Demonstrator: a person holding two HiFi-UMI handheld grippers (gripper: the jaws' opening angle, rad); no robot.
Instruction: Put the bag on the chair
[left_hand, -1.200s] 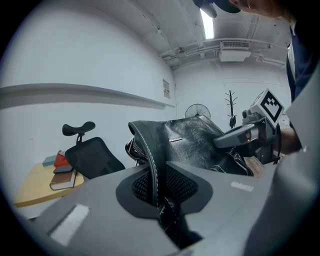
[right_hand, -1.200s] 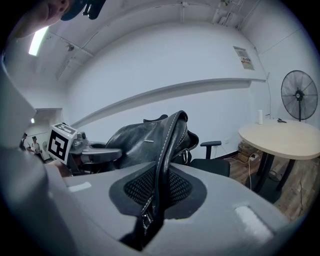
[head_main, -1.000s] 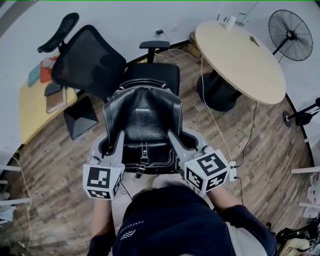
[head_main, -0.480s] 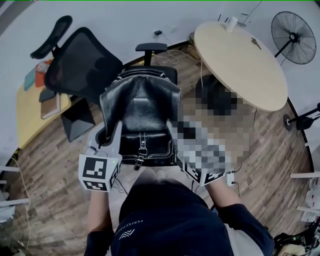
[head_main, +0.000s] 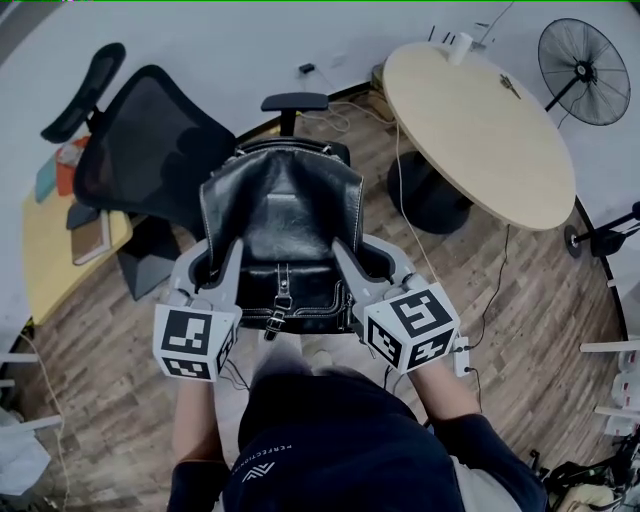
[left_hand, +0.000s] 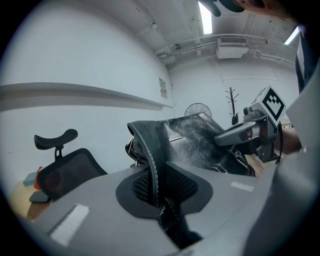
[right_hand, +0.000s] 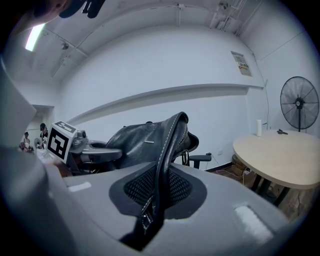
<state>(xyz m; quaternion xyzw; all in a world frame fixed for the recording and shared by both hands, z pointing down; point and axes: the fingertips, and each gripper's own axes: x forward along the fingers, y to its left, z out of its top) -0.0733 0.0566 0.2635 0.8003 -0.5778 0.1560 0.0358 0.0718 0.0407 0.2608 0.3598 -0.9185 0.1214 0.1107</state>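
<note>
A black leather bag (head_main: 282, 232) hangs in the air between both grippers, over the seat of a black mesh office chair (head_main: 150, 150). My left gripper (head_main: 218, 275) is shut on the bag's left side strap (left_hand: 150, 165). My right gripper (head_main: 350, 270) is shut on the bag's right side strap (right_hand: 162, 175). The chair's backrest and headrest (left_hand: 56, 139) stand to the left of the bag, and one armrest (head_main: 293, 102) shows just beyond it. The seat is mostly hidden under the bag.
A round wooden table (head_main: 478, 118) on a black pedestal stands to the right, with cables (head_main: 430, 240) on the wood floor beside it. A standing fan (head_main: 585, 58) is at the far right. A yellow desk with books (head_main: 60, 215) lies at the left.
The bag and both grippers have come slightly lower and nearer the chair's seat; the chair now sits more to the left in the head view. Both grips are unchanged.
</note>
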